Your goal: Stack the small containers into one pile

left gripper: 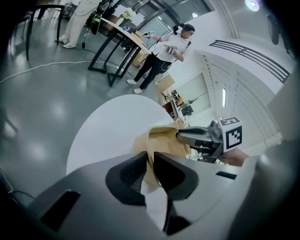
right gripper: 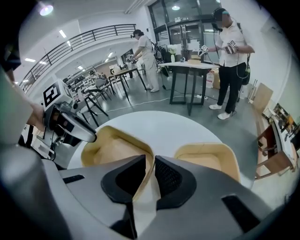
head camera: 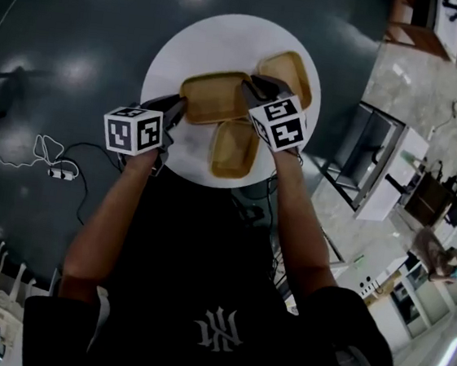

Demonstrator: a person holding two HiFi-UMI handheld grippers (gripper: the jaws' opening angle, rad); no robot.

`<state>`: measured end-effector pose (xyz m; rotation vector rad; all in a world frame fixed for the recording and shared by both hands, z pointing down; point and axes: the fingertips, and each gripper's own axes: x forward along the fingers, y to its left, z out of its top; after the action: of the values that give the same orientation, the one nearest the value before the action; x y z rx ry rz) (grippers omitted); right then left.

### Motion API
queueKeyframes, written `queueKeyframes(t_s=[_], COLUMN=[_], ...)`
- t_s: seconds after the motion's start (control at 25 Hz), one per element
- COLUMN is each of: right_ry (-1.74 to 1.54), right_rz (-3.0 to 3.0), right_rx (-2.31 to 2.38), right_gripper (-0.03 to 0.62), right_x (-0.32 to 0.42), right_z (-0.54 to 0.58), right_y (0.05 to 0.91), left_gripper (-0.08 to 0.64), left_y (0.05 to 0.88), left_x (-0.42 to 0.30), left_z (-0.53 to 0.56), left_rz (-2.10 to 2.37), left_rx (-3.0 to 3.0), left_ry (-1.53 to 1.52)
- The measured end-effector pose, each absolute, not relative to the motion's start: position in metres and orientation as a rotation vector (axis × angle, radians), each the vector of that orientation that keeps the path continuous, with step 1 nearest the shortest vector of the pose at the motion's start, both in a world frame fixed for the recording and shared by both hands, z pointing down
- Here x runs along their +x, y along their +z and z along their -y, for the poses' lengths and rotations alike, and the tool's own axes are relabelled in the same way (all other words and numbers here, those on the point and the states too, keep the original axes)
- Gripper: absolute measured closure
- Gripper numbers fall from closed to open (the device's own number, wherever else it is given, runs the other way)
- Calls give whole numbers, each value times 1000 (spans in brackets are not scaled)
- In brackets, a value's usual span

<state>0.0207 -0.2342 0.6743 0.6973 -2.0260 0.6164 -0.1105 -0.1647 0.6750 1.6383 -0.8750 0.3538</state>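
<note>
Both sets of jaws are nearly closed, pinching opposite rims of one tan container (head camera: 214, 96). The left gripper (head camera: 176, 108) has one end and the right gripper (head camera: 252, 87) the other, so the container's long axis spans them. On the white desk (head camera: 173, 57), a second container (head camera: 234, 147) lies between the jaws toward the person, and a third (head camera: 290, 72) lies just beyond the right jaws.

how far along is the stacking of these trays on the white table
Done: nothing yet; no tray is nested in another on the table. In hand: the left gripper and right gripper each pinch an opposite rim of the middle tray. Left: set it into the near tray or the far tray, then add the third.
</note>
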Motion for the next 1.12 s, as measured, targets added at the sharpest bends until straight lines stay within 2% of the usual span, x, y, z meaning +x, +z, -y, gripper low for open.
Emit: queueKeyframes(t_s=[0.24, 0.8, 1.12], right_ry=[576, 401, 414], right_rz=[2058, 2196, 2243], right_rx=[720, 927, 1057], right_gripper=[531, 540, 540], right_x=[19, 31, 63], right_z=[241, 254, 217], right_y=[660, 565, 506], left_gripper=[523, 532, 534], left_y=[668, 593, 534], left_x=[-112, -105, -82], left_z=[171, 195, 187], left_rz=[882, 888, 798], left_rx=[1655, 1874, 2040], left_ry=[338, 329, 365])
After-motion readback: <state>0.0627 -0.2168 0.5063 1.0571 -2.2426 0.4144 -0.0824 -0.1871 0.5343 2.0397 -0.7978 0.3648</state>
